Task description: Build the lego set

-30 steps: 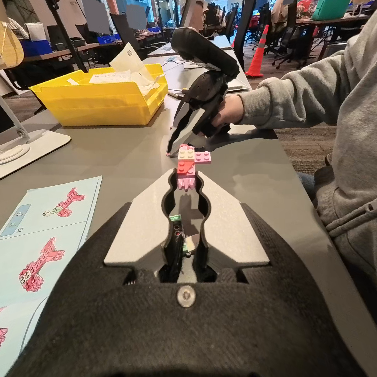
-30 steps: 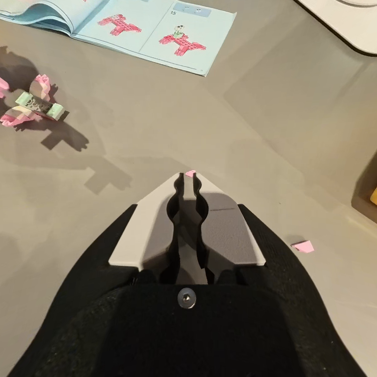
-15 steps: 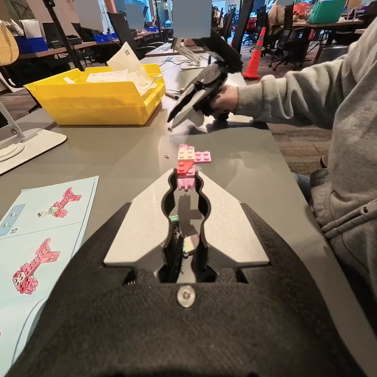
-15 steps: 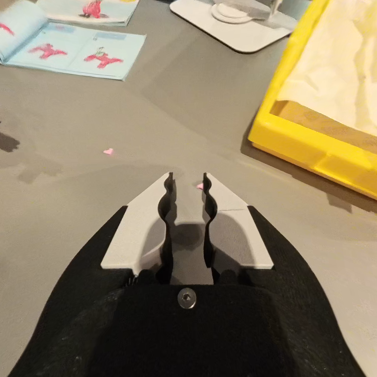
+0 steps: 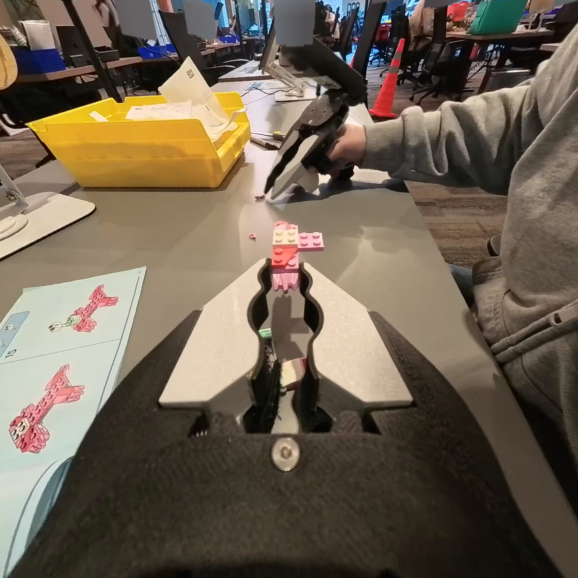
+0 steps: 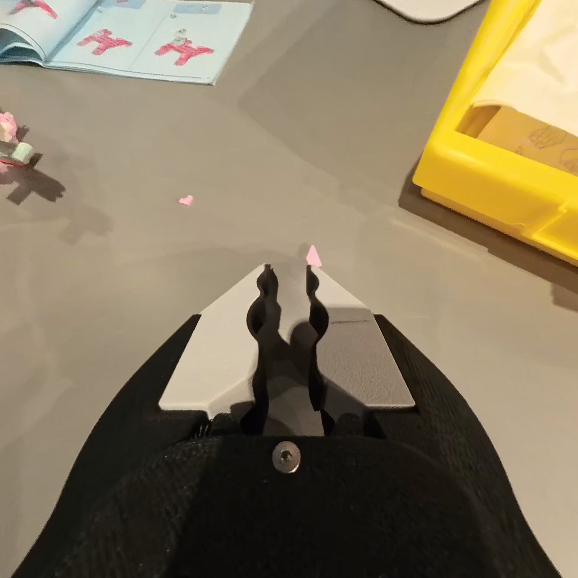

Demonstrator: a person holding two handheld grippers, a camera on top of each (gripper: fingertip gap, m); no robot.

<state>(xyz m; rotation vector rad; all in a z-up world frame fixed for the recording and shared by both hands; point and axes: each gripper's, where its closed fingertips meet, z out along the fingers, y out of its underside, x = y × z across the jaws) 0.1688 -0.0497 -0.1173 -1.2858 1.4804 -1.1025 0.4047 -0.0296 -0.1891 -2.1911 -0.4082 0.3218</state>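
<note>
Parted right tongs just behind pink wedge piece on grey table

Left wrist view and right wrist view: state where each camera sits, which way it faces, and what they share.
Left wrist view: sits on the left gripper, faces across the grey table; jaws shut on the lego model; the right gripper and a grey sleeve beyond.
Right wrist view: sits on the right gripper, faces down at the table; jaws open beside a pink piece.
Shared: yellow bin, instruction booklet, lego model, pink pieces.
</note>
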